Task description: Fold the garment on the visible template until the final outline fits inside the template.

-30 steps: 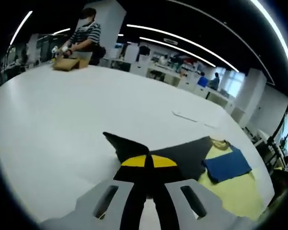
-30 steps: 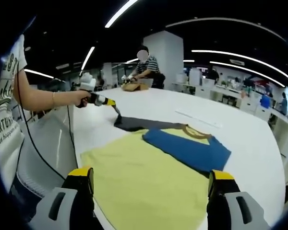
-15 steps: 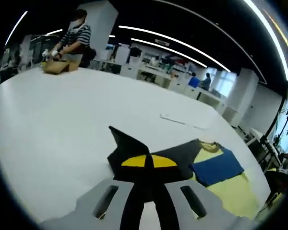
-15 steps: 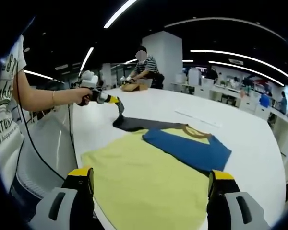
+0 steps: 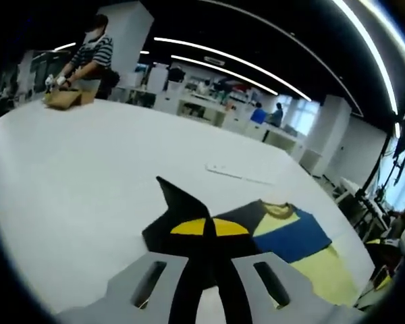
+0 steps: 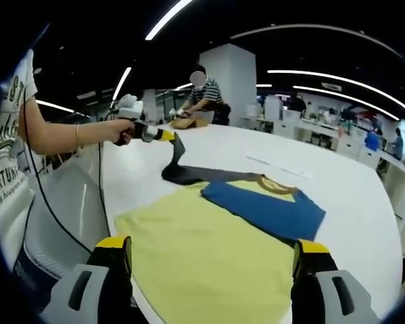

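Setting: open-plan hall with long ceiling light strips is surrounding a broad white table [image 6: 364, 196]; a person in a striped top [image 5: 94, 54] is working at a brown parcel [image 5: 61, 99] on its far side.

Garment: a yellow shirt [image 6: 209, 250] with a blue sleeve [image 6: 266, 209] folded across its chest and a dark sleeve [image 6: 179, 169] is lying flat near the table's front edge; its collar [image 6: 277, 185] is pointing away from the right gripper view.

Template: no separate outline is showing under the cloth, so the fit cannot be judged.

Left gripper [image 5: 209, 226]: jaws are closing fully on the tip of the dark sleeve, yellow pads meeting; in the right gripper view it [image 6: 165, 135] is being held out in the person's hand [image 6: 121, 128].

Right gripper [image 6: 212, 260]: jaws are standing wide apart, holding nothing, hovering over the shirt's near hem.

Change: compared with a second ago, the left gripper is riding higher, and the dark sleeve is now rising off the table in a peak instead of lying low.

Meaning for the task: the sleeve fold is judged to be just starting; the lifted sleeve probably needs carrying inward over the body.

Writing: the person's own white shirt [image 6: 10, 128] is bearing dark lettering, partly legible as "FORTUN".
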`<state>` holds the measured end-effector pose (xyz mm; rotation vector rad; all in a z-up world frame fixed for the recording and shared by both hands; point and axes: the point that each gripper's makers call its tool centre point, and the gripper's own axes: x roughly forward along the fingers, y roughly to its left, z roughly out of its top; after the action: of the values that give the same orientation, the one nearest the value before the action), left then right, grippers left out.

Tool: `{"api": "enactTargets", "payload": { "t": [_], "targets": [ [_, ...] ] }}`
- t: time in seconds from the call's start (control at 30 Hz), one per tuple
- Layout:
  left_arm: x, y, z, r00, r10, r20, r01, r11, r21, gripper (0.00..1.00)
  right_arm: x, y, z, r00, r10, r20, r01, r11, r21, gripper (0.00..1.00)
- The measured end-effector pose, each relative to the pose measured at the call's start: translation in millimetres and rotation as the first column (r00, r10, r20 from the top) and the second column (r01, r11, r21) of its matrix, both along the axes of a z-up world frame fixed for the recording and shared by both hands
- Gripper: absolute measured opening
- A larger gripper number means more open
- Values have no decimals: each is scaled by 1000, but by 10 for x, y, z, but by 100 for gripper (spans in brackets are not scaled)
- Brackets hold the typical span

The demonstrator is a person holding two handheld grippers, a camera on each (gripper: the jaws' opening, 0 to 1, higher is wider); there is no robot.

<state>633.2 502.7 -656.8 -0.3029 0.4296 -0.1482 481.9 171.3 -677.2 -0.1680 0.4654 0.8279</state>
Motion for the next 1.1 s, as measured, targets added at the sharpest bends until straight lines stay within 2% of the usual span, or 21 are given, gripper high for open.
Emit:
{"api": "enactTargets", "payload": {
  "t": [0.2, 0.57, 0.77, 1.1],
  "targets": [
    [53, -170, 53, 999, -41, 8, 41, 999, 3, 0, -22, 37, 26, 1000, 8, 2, -9, 1000, 26, 99],
    [130, -453, 121, 994, -108, 19, 108, 994, -4, 0, -30, 40, -2, 1000, 10, 1, -10, 1000, 29, 99],
    [168, -617, 177, 992, -125, 33, 126, 991, -37, 0, -21, 39, 15, 1000, 4, 4, -4, 999, 46, 99],
    [252, -950, 288, 982, -181, 55, 183, 982, -46, 0, -19, 30, 21, 1000, -1, 5, 0, 998, 59, 99]
  ]
}}
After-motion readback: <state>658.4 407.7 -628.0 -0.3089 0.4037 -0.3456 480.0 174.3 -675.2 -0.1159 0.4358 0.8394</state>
